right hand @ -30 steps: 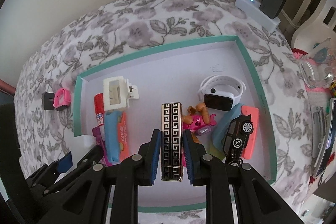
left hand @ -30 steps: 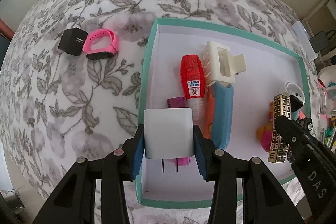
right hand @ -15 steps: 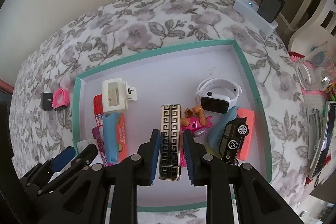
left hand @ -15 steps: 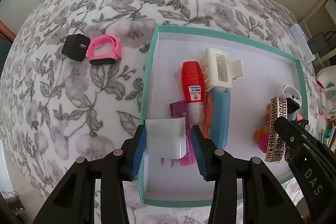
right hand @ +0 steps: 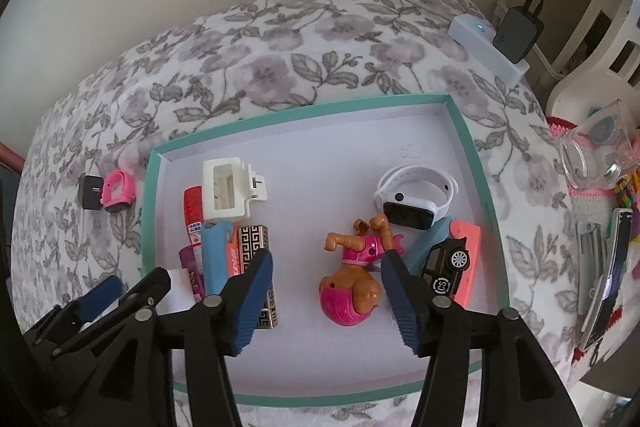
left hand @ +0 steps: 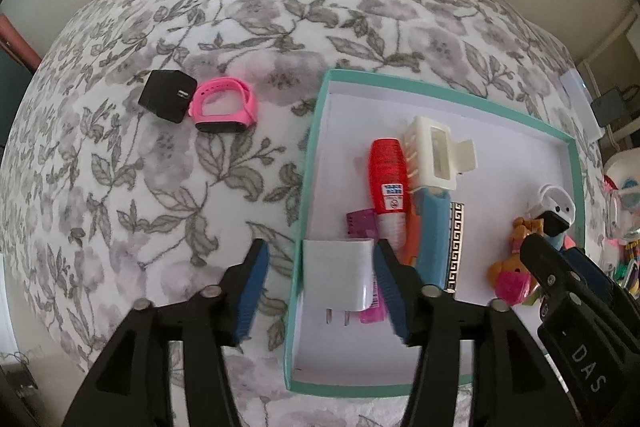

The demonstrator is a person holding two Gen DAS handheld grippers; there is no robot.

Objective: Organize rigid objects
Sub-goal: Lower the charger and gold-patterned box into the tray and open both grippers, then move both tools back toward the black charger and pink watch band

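Note:
My left gripper has its jaws opening over the left wall of the teal tray. The white plug charger lies between them inside the tray, its prongs toward me, the left pad well apart from it. My right gripper is also opening over the tray. The gold-and-black patterned case lies flat beside a blue utility knife, partly behind the left finger. A toy dog lies between the right gripper's fingers, untouched. A black charger cube and pink wristband rest on the floral cloth outside.
The tray also holds a white hair claw, a red bottle, a white watch and a black toy car. A power strip and a glass cup stand at the right edge.
Both grippers opened. The white charger went down from the left jaws into the tray. The patterned case left the right jaws and now lies beside the blue knife.

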